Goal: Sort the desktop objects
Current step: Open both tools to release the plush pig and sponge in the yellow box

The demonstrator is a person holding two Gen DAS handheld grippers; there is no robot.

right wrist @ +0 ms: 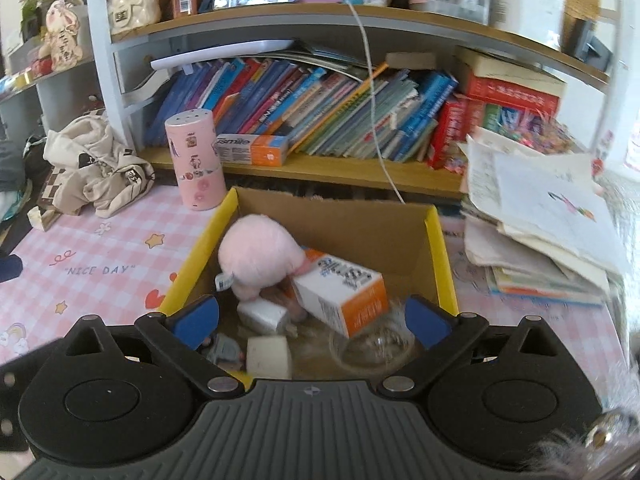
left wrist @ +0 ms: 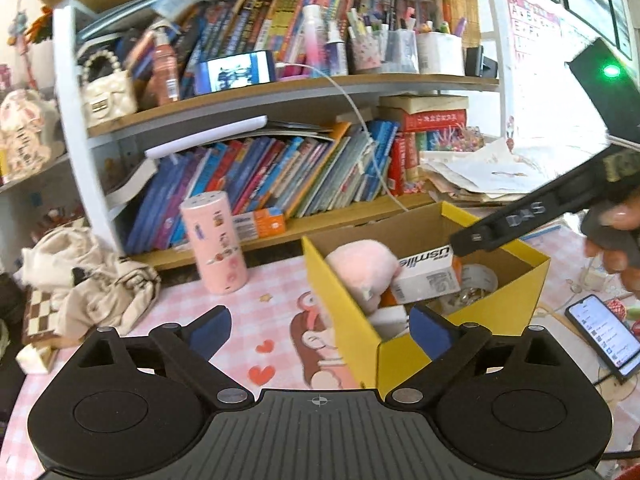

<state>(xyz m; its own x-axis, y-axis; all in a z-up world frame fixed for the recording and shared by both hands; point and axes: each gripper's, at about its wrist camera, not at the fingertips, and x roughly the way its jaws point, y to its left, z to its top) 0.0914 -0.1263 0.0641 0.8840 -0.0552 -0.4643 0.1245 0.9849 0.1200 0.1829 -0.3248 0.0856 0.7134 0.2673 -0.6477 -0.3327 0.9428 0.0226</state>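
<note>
Centre frame, right wrist view: yellow-rimmed cardboard box [right wrist: 434, 240] holding pink plush ball [right wrist: 260, 252] lies just ahead of released, empty right gripper [right wrist: 312, 320]; left gripper [left wrist: 320, 334], likewise released, flanks box's near corner.

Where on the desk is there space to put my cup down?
The pink checked mat lies bare between the yellow box, the pink canister and the crumpled cloth. Crowded: the box holds a plush toy and cartons; a paper stack fills the other side.
</note>
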